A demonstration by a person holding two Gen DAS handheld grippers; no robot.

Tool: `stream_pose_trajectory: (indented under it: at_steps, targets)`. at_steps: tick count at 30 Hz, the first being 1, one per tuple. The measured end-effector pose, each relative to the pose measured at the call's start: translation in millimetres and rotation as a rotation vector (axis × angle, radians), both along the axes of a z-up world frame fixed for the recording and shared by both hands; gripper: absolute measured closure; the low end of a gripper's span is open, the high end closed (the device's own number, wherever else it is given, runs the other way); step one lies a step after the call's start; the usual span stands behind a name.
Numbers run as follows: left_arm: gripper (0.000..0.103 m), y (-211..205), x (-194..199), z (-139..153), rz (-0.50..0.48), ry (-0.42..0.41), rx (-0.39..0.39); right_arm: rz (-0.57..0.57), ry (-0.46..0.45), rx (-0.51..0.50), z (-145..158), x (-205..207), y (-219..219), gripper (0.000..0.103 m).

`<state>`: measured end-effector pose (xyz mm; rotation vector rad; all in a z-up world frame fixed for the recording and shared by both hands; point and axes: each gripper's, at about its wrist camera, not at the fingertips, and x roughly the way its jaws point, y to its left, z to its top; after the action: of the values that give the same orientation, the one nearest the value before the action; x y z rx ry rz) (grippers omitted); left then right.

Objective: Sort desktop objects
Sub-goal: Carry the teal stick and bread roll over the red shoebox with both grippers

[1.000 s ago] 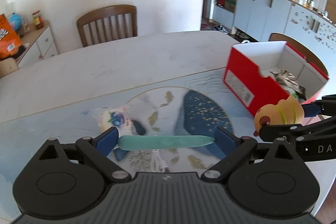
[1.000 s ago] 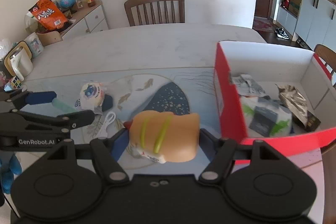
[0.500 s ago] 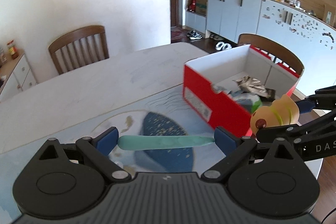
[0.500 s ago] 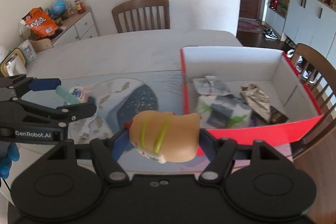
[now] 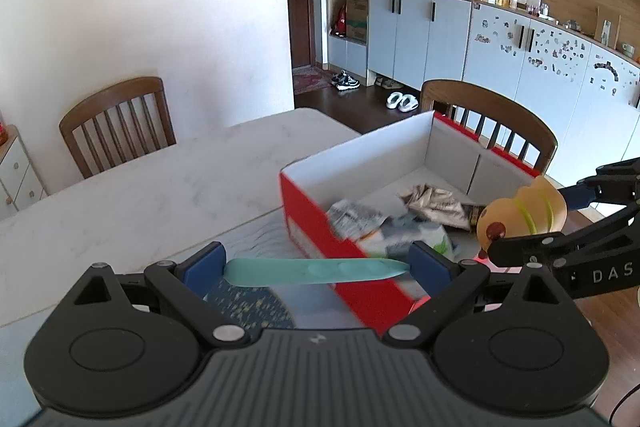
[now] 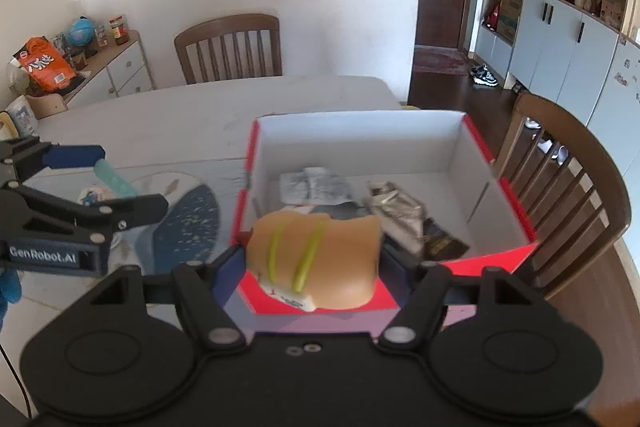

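Observation:
My left gripper (image 5: 316,269) is shut on a long teal strip (image 5: 312,270), held crosswise above the near left wall of the red box (image 5: 308,215). My right gripper (image 6: 316,263) is shut on a tan squishy toy with green stripes (image 6: 320,259), held over the near edge of the red box (image 6: 500,259). The box is white inside and holds several crumpled wrappers and packets (image 6: 396,207). The toy also shows in the left wrist view (image 5: 524,215); the left gripper and strip show in the right wrist view (image 6: 114,183).
A round white packet (image 6: 94,195) and a white cable lie on the blue patterned mat (image 6: 188,223) left of the box. Wooden chairs stand at the far side (image 6: 230,49) and right of the table (image 6: 568,187). A sideboard with snacks (image 6: 44,65) is far left.
Both grippers have moved right toward the red box, each still holding its object. The box now lies directly under and ahead of both grippers.

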<state>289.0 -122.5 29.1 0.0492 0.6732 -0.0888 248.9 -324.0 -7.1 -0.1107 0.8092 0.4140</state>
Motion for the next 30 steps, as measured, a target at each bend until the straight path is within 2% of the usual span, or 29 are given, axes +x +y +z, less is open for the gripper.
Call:
stream_pose_trajectory:
  at_steps: [6, 18, 25, 30]
  targets:
    - [0.005, -21.9, 24.8, 3.4, -0.029, 0.014, 0.012, 0.01, -0.016, -0.017, 0.3, 18.5, -22.2, 0.031]
    - [0.005, -57.3, 90.6, -3.1, -0.074, 0.086, 0.017, 0.011, 0.006, -0.065, -18.1, 66.4, -48.7, 0.031]
    - [0.005, -61.4, 134.1, -12.4, -0.041, 0.155, -0.03, 0.033, -0.004, -0.107, -26.7, 84.8, -52.0, 0.031]
    - [0.005, -68.3, 161.6, -19.9, -0.034, 0.212, -0.036, 0.032, 0.003, -0.123, -32.5, 93.7, -55.7, 0.031]
